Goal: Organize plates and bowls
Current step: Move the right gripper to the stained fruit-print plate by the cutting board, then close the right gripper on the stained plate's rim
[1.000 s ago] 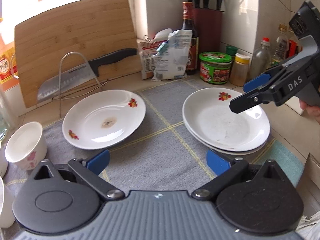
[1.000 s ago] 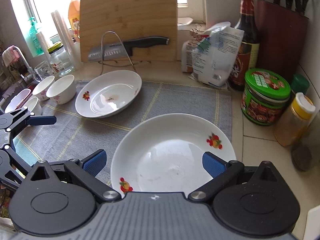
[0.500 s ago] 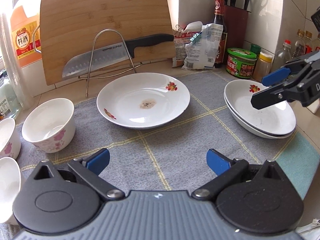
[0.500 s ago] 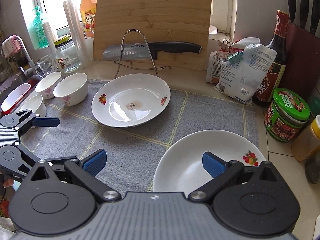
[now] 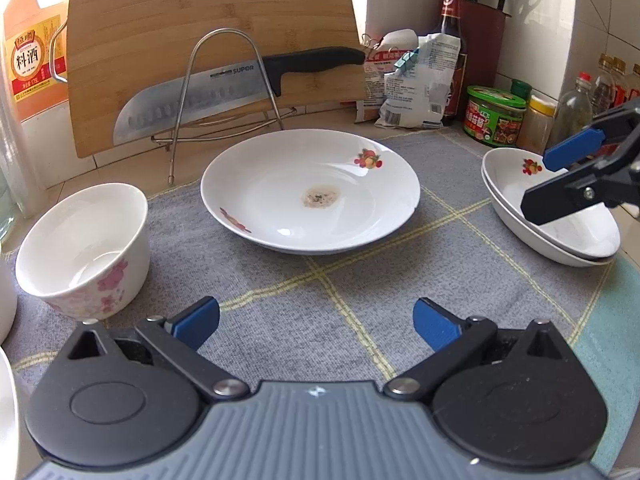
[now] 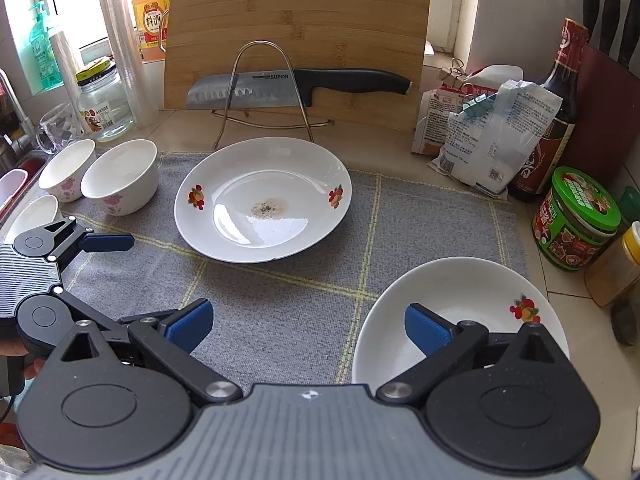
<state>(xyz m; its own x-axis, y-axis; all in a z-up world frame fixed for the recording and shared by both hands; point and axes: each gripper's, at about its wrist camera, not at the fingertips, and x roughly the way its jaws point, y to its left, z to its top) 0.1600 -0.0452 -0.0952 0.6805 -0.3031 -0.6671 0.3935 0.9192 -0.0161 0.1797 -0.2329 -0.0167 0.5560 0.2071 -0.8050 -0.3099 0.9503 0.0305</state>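
A white plate with fruit prints and a brown stain (image 5: 310, 192) (image 6: 262, 200) lies alone in the middle of the grey mat (image 5: 360, 280). Two stacked white plates (image 5: 552, 216) (image 6: 460, 312) sit at the mat's right end. Several white bowls with pink flowers (image 5: 86, 248) (image 6: 120, 176) stand at the left. My left gripper (image 5: 316, 322) is open and empty, low over the mat in front of the single plate. My right gripper (image 6: 306, 324) is open and empty, above the near left rim of the stacked plates; its fingers also show in the left wrist view (image 5: 576, 176).
A bamboo cutting board (image 6: 296, 36) leans on the wall behind a wire rack holding a kitchen knife (image 6: 296, 84). Packets (image 6: 488, 136), a sauce bottle (image 6: 556, 112), a green-lidded jar (image 6: 576, 220) and a knife block crowd the right. A glass jar (image 6: 102, 104), stacked cups and a sink are at left.
Both grippers have drawn back and swung left. The single plate now sits centred in both views. The stacked plates have slid to the right of each view. Both grippers stay open.
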